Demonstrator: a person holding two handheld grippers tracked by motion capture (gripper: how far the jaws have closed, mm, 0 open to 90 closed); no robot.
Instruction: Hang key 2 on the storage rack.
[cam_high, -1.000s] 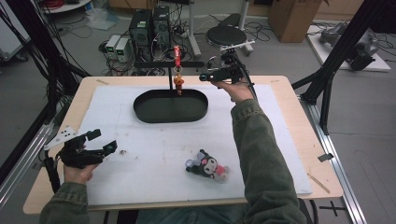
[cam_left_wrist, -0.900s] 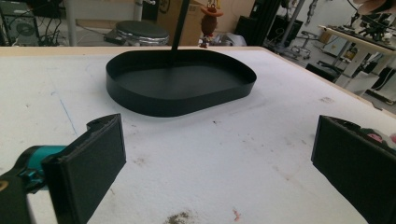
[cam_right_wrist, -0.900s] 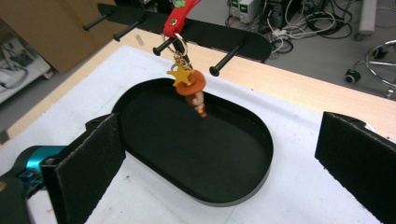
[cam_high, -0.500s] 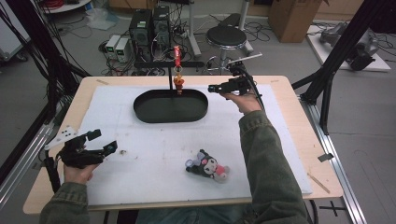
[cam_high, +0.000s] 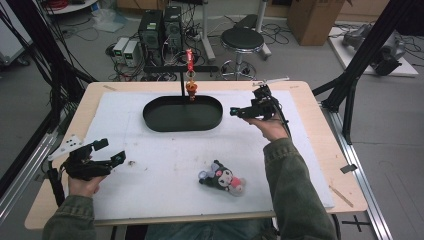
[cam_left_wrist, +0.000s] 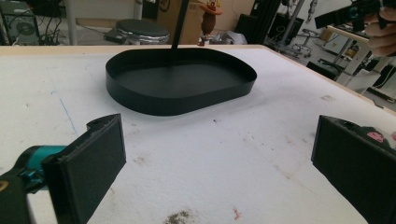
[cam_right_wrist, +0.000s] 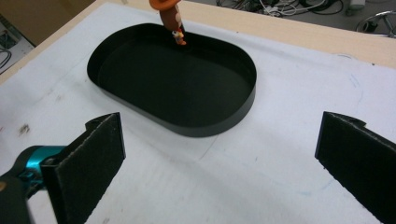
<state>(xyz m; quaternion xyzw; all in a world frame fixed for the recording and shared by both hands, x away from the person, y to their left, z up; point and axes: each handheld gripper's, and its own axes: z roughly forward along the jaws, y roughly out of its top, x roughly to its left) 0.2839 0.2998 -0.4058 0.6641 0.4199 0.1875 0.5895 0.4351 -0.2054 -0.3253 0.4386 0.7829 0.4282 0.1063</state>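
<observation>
- Right gripper (cam_high: 235, 111) is held up off the table (cam_high: 320, 145) to the right of the black tray (cam_high: 183, 113), pointing toward it, with its jaws spread wide and nothing between them.
- Seen from the right gripper view, the oval tray (cam_right_wrist: 173, 79) lies straight ahead between the two open jaws, on the white mat (cam_right_wrist: 289, 154).
- Left gripper (cam_high: 111, 152) sits low near the left front corner of the table, just above the mat (cam_high: 165, 180), jaws also wide apart and empty.
- From the left gripper view, the tray (cam_left_wrist: 180, 84) is well ahead on the mat, and a thin black post (cam_left_wrist: 177, 28) rises from its far side.
- An orange toy figure (cam_high: 191, 89) hangs over the far rim of the tray from a small stand, with a red tag (cam_high: 189, 57) above it; in the right gripper view its lower end (cam_right_wrist: 173, 23) dangles just over the tray's back edge.
- A dark plush toy (cam_high: 223, 178) with pink and white parts lies on its side on the mat near the front of the table, between the two forearms and well apart from the tray and both grippers.
- Behind the table, on the floor, stand a round stool (cam_high: 242, 38) and computer boxes (cam_high: 160, 30).
</observation>
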